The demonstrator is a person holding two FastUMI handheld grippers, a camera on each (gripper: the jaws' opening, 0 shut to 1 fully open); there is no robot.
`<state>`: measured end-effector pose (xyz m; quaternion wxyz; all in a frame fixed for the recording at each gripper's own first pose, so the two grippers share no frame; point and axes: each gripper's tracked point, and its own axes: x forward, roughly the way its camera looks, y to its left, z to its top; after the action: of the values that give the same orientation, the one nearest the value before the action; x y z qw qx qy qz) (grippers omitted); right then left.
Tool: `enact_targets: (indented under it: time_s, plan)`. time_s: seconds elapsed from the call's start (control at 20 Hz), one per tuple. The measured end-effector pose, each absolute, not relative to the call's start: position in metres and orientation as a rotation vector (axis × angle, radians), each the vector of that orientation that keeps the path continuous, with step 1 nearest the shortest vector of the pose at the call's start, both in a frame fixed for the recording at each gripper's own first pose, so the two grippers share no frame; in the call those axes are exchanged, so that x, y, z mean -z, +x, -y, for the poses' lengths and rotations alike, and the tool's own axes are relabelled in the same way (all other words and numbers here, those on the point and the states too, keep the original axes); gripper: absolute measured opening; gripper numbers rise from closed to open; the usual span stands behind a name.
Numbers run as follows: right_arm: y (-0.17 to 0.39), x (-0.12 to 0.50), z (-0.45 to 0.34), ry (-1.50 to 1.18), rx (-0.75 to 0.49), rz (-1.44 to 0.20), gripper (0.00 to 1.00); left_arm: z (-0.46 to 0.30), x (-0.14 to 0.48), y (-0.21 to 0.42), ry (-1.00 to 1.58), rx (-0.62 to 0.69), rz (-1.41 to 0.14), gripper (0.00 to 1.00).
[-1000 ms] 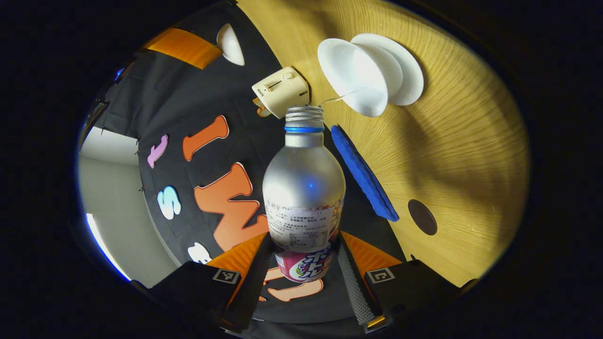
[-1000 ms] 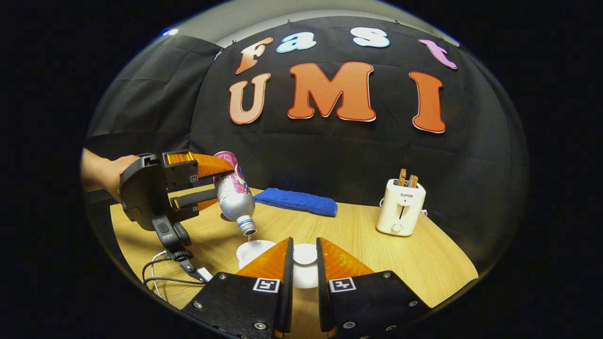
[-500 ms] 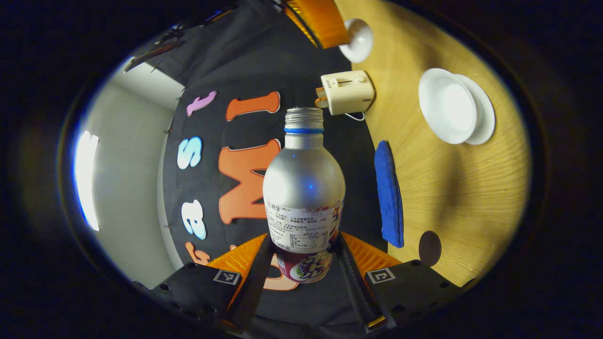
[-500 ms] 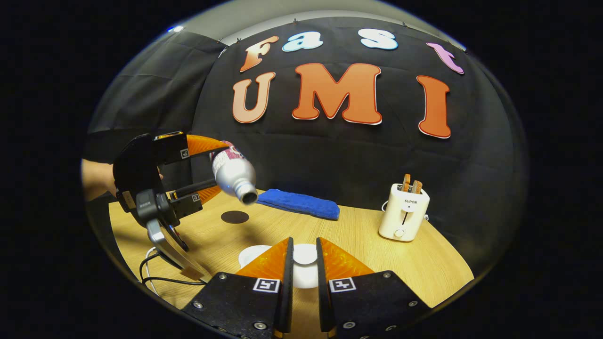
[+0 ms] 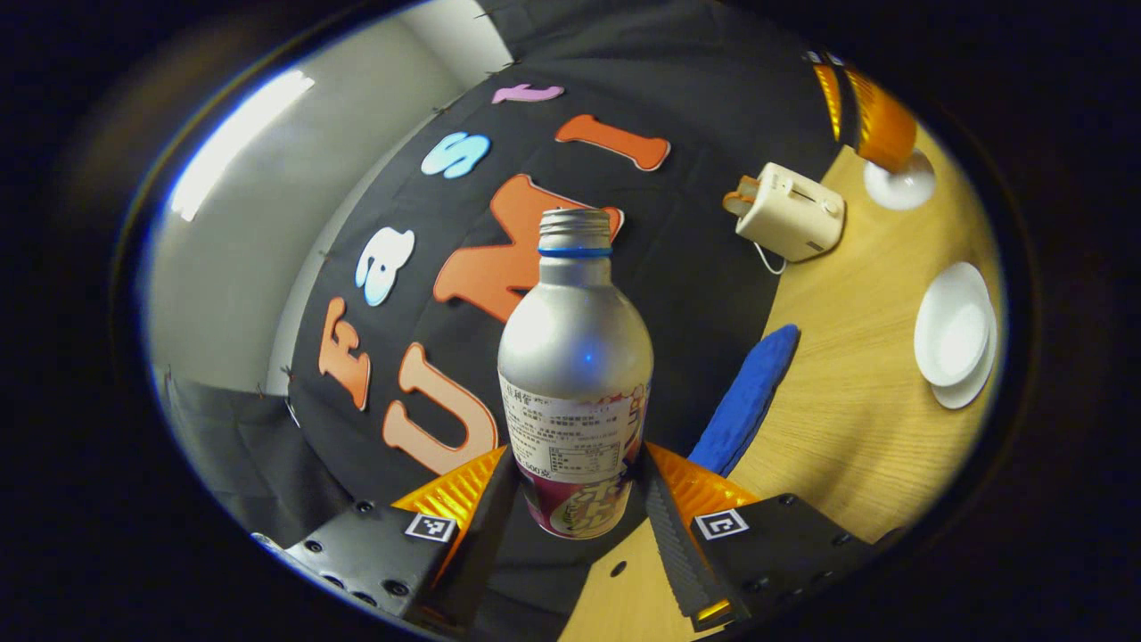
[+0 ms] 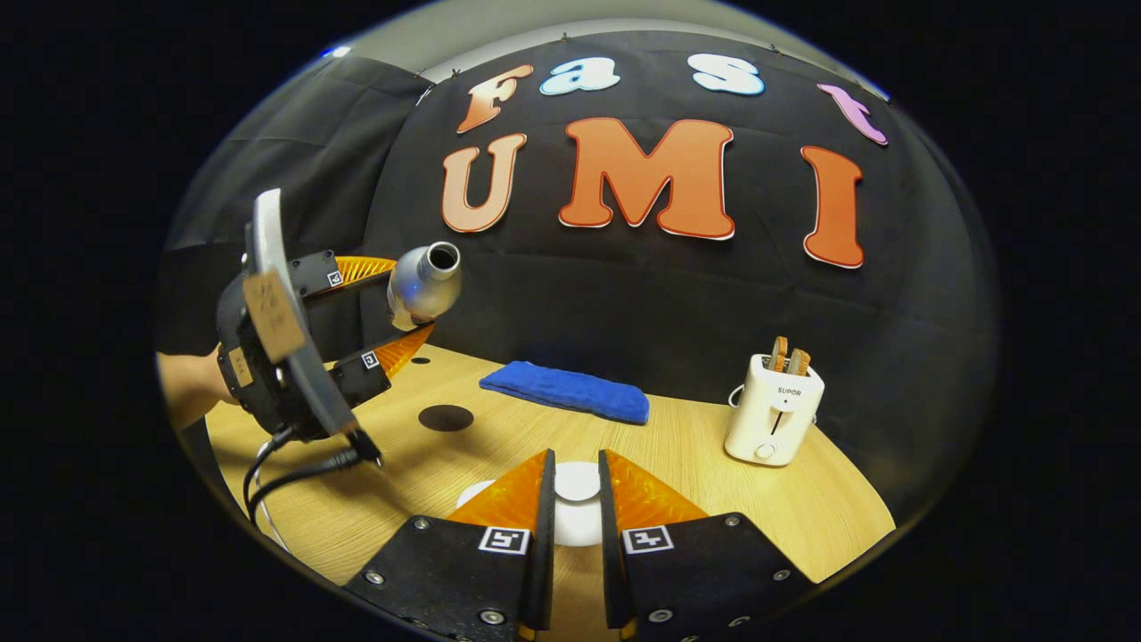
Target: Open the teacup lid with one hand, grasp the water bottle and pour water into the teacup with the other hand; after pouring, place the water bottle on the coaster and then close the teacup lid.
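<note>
My left gripper (image 5: 575,456) is shut on the base of the open silver water bottle (image 5: 575,348). In the right gripper view that left gripper (image 6: 408,300) is raised at the left above the table, and the bottle (image 6: 421,283) lies tilted with its mouth towards the camera. The white teacup (image 5: 950,328) stands open on its saucer at the right. My right gripper (image 6: 576,460) is shut on the white lid (image 6: 577,483), held above the table; the teacup's rim (image 6: 472,491) peeks out beside its left finger. The dark round coaster (image 6: 446,417) lies under the bottle, a little to the right.
A folded blue towel (image 6: 564,390) lies at the back of the wooden table (image 6: 695,455). A cream toaster (image 6: 774,415) with toast stands at the right. A black cable (image 6: 285,468) hangs from the left gripper, with a hand (image 6: 187,392) behind it.
The left gripper has tipped the bottle back from pouring and lifted it up and away from the teacup. The right gripper has kept the lid still.
</note>
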<state>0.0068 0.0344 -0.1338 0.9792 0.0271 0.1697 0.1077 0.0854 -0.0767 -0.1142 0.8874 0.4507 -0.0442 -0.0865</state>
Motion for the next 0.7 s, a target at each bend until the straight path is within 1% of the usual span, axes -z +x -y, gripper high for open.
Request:
enact_targets:
  time_s: [0.1,0.15,0.35,0.4,0.45,0.55,0.6,0.65,0.7]
  plan:
    - [0.010,0.134,-0.038,0.048,-0.219,-0.343,0.24,0.063,0.122,0.092,0.812,0.162,0.046,0.86]
    - [0.011,0.133,-0.039,0.045,-0.219,-0.344,0.24,0.056,0.123,0.096,0.751,0.144,0.031,0.82]
    - [0.016,0.132,-0.046,0.039,-0.228,-0.352,0.24,0.033,0.124,0.111,0.494,0.089,-0.026,0.82]
    - [0.018,0.132,-0.047,0.038,-0.227,-0.353,0.24,0.024,0.126,0.111,0.431,0.081,-0.039,0.77]
    - [0.019,0.132,-0.050,0.037,-0.233,-0.355,0.24,0.019,0.126,0.112,0.365,0.073,-0.055,0.81]
    - [0.023,0.131,-0.055,0.032,-0.241,-0.354,0.24,0.005,0.129,0.115,0.228,0.059,-0.092,0.81]
    - [0.024,0.130,-0.057,0.032,-0.244,-0.352,0.24,0.003,0.132,0.119,0.179,0.051,-0.108,0.78]
    - [0.025,0.132,-0.059,0.033,-0.250,-0.356,0.24,0.001,0.135,0.121,0.143,0.047,-0.123,0.82]
    - [0.026,0.133,-0.062,0.034,-0.253,-0.358,0.24,-0.002,0.138,0.124,0.114,0.046,-0.135,0.82]
